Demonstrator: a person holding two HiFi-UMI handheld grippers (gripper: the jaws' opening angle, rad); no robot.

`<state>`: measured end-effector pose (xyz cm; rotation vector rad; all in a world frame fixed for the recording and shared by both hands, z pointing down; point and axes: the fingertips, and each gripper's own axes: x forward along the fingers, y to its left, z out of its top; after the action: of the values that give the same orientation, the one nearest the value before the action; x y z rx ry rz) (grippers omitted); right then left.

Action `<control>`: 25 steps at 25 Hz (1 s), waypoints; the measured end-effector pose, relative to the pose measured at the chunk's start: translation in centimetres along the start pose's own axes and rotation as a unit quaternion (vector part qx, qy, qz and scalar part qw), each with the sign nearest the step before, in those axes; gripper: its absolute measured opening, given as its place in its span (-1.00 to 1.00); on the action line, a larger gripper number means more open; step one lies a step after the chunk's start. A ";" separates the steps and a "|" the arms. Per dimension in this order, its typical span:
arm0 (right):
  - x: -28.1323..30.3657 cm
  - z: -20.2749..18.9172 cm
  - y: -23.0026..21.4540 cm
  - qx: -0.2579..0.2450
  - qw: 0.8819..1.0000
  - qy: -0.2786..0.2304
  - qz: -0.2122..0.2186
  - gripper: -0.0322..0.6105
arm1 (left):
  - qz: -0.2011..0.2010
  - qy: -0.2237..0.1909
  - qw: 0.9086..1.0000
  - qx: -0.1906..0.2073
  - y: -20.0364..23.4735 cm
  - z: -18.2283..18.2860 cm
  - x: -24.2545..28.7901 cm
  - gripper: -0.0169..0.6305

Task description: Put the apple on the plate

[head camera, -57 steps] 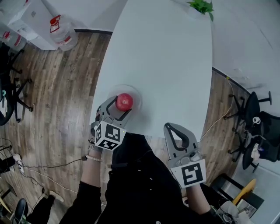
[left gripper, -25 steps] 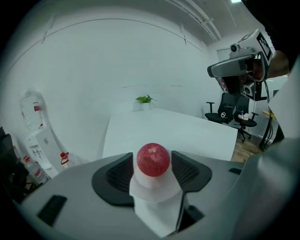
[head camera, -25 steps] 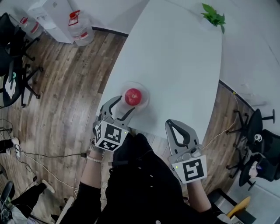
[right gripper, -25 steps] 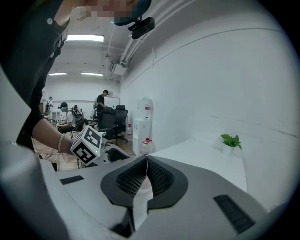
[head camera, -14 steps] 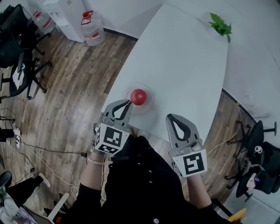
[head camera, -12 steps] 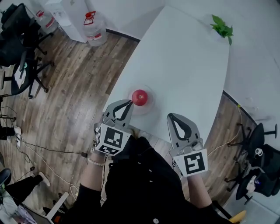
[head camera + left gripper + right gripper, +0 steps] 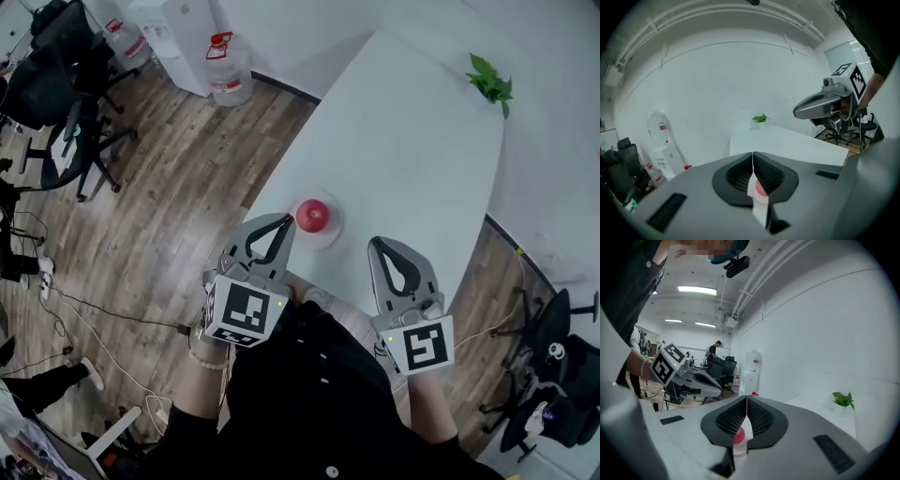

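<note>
A red apple (image 7: 312, 215) sits on a clear plate (image 7: 330, 237) close to the near left edge of the white table (image 7: 394, 141). My left gripper (image 7: 290, 221) is shut and empty, its tips just left of the apple and above the table's edge. In the left gripper view the closed jaws (image 7: 753, 154) frame a sliver of the apple (image 7: 761, 189) below them. My right gripper (image 7: 376, 243) is also shut and empty, off to the right of the plate. The right gripper view shows the apple (image 7: 739, 436) through its jaws (image 7: 747, 397).
A small green plant (image 7: 490, 80) stands at the table's far end. Water bottles (image 7: 225, 61) and a white cabinet stand by the wall. Office chairs (image 7: 66, 103) are on the wooden floor at left, more chairs (image 7: 553, 375) at right. Cables trail on the floor.
The left jaws, open beside the apple a second ago, have closed with nothing in them. Both grippers have lifted. The apple stays on the plate.
</note>
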<state>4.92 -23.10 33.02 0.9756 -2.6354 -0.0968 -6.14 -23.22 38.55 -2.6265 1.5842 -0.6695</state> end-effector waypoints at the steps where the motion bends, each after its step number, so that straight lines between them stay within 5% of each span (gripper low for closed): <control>1: 0.0 0.2 0.0 -0.003 1.000 -0.003 0.001 -0.77 | 0.002 -0.002 1.000 -0.002 0.0 0.4 -0.4 -0.89; 7: 0.3 1.6 -0.1 -0.017 1.000 -0.013 0.005 -0.77 | 0.002 -0.029 1.000 0.006 1.0 3.6 -1.5 -0.89; 25: 1.4 2.8 0.4 -0.031 0.999 -0.021 0.006 -0.77 | 0.006 -0.028 1.000 -0.003 1.0 3.9 -3.5 -0.89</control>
<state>2.79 -23.79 30.84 0.9480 -2.6597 -0.1971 -7.00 -21.55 33.58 -2.6130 1.5881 -0.5850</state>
